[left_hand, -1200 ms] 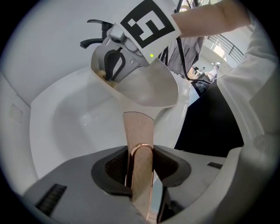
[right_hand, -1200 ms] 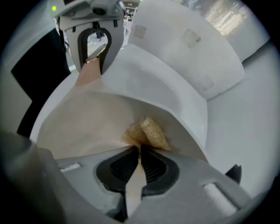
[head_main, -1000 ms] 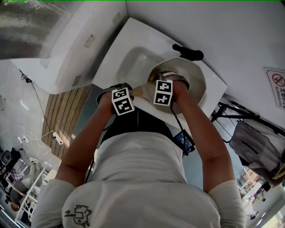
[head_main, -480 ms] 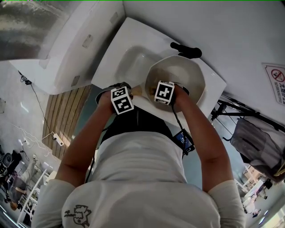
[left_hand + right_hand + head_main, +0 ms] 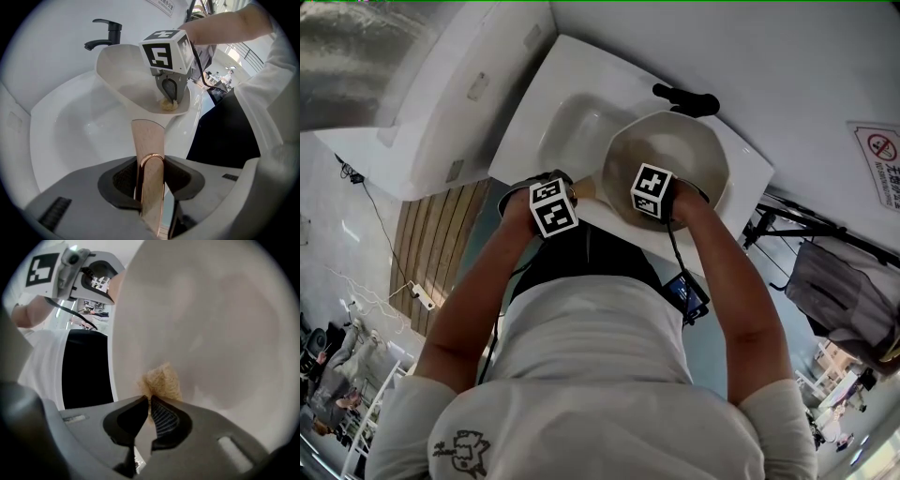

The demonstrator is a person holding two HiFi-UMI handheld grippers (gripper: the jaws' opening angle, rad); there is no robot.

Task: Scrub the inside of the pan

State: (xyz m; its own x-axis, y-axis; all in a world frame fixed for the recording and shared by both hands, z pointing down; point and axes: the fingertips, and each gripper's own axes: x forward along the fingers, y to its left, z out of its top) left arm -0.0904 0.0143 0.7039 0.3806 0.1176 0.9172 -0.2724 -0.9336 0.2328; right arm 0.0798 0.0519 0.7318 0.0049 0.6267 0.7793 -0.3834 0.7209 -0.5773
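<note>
A cream pan (image 5: 684, 145) is held tilted over the white sink (image 5: 567, 117). My left gripper (image 5: 150, 174) is shut on its wooden handle (image 5: 147, 138), which ends in a copper-coloured tip. In the head view the left gripper (image 5: 555, 208) sits at the sink's near edge. My right gripper (image 5: 149, 409) is shut on a tan scrubbing sponge (image 5: 162, 382), which presses against the pan's inner wall (image 5: 215, 324) close to the rim. The left gripper view shows the right gripper (image 5: 172, 96) and the sponge (image 5: 168, 105) low inside the pan (image 5: 124, 77).
A black faucet (image 5: 684, 100) stands behind the pan, also seen as the faucet (image 5: 107, 35) from the left gripper. The sink basin (image 5: 70, 126) lies below the pan. A white wall runs behind. A dark stand (image 5: 797, 230) is at the right.
My right gripper has rolled and slid a little to the right inside the pan with the sponge. The left gripper has stayed on the handle.
</note>
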